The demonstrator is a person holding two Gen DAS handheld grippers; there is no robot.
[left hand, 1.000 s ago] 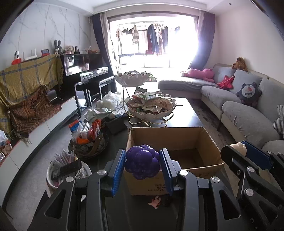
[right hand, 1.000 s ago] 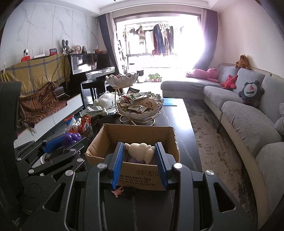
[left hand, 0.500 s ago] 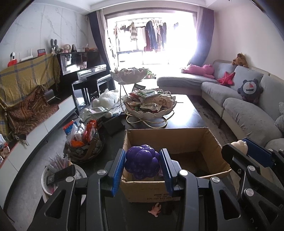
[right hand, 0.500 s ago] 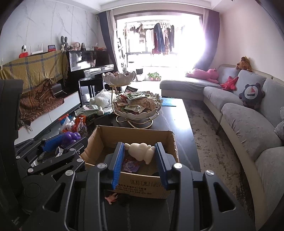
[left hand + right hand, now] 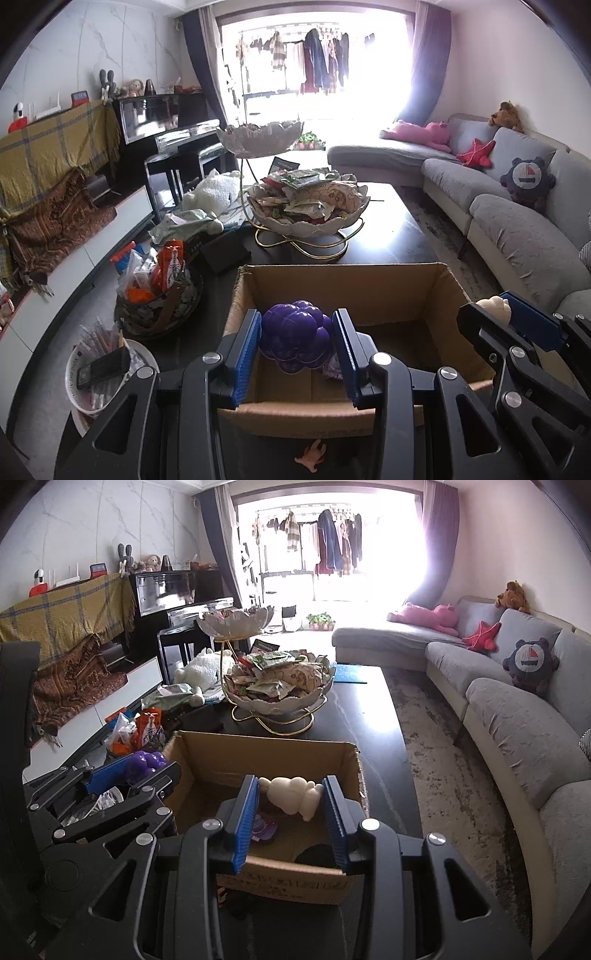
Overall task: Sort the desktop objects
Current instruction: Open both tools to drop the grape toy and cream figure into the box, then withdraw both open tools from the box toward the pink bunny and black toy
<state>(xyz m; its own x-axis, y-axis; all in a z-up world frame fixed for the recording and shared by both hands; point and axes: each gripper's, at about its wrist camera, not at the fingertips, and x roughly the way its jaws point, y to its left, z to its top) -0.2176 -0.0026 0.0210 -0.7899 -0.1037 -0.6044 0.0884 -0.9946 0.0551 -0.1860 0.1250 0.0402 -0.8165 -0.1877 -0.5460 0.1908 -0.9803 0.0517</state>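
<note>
Over the open cardboard box on my dark coffee table, my left gripper clamps a purple grape toy, my right gripper pinches a cream figurine, and only the left view shows the pink doll below.

purple grape toy, cream figure, brown cardboard box, blue-padded tools

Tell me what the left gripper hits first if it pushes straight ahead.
Probably the far inner wall of the open brown cardboard box: the left gripper, shut on the purple bumpy ball, points across the box opening. Depth is uncertain.
</note>
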